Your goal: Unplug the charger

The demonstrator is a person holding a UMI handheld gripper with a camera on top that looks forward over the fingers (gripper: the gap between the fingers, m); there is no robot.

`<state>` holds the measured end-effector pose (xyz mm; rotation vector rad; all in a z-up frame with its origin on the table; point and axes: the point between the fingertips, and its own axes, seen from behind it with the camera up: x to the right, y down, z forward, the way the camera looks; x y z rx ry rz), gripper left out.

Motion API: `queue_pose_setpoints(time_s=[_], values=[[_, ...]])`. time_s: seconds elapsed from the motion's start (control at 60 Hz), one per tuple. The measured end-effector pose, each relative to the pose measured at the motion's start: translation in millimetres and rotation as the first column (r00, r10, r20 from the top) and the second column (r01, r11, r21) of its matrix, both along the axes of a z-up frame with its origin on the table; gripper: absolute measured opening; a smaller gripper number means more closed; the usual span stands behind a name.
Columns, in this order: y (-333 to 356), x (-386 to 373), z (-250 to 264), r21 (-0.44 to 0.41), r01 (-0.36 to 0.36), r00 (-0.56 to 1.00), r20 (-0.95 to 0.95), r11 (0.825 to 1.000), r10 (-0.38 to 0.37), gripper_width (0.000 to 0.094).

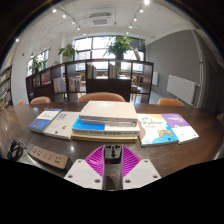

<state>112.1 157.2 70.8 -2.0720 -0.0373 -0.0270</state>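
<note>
While the hand-held gripper (113,158) hangs open and holds nothing, the power strip (47,156) lies on the worktop (20,125), off to the left of its fingers. I see no charger clearly; turn left, aim at the plug, pull straight.

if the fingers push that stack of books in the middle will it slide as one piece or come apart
The book stack would probably shear: its layers look loose and unevenly aligned, so the top one may slide off first. It looks thick, so likely heavy for the open gripper. Flat and low on the table, it seems unlikely to tip or roll.
</note>
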Motion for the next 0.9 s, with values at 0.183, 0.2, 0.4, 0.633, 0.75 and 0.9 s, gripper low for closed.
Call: queue_pose_setpoints(time_s=[0.183,0.2,0.4,0.633,0.75,0.9], values=[[-10.2,11.1,-57.2,-0.089,0.011,1.000,-0.020,0.996,-0.013,0.0209],[-11.7,10.9,-60.2,-0.093,0.011,1.000,-0.023,0.996,-0.013,0.0218],[-24.0,23.9,-49.9,-0.116,0.039,0.999,0.017,0.993,-0.037,0.0365],[-61.7,16.4,94.9,0.075,0.064,0.995,0.077,0.995,-0.069,0.0829],[-110.9,-6.8,156.9,0.145,0.047,0.996,0.068,0.988,-0.057,0.0844],[-194.2,-38.9,190.0,0.169,0.034,0.999,0.016,0.985,-0.037,0.0842]])
